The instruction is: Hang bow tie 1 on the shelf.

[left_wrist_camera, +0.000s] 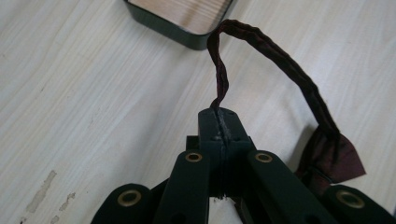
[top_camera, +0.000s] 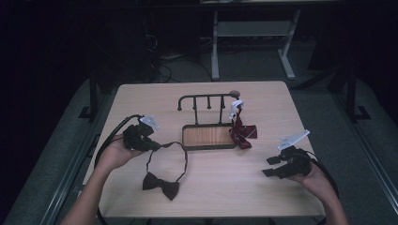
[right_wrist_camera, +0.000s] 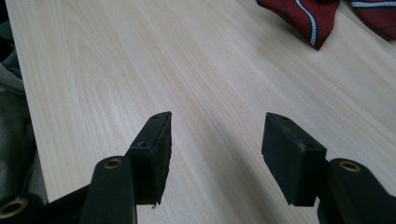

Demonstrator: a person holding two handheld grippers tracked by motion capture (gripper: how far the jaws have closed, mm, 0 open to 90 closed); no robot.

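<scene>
Light wood table (top_camera: 263,197), with a dark-framed rack (top_camera: 206,101) on a wood-floored tray base (top_camera: 209,136) at centre. A striped red bow tie (top_camera: 242,133) hangs off the rack's right end, partly resting on the table.

Dark bow tie (top_camera: 161,184) lies front-centre, its strap loop (top_camera: 166,154) running up and left toward the left gripper (top_camera: 152,143). Left gripper jaws are clamped together on the strap end; the left gripper view shows the strap (left_wrist_camera: 266,51) arching out of the jaws and down to the bow (left_wrist_camera: 331,158).

Key relation: the rack is right of and beyond the left gripper, rail running left-right. The left hand is nearer and has the tie. Right gripper (top_camera: 268,166) hovers near the front right with jaws apart, empty, well away from both ties.

Likely next: carry the loop over to a rack peg.
</scene>
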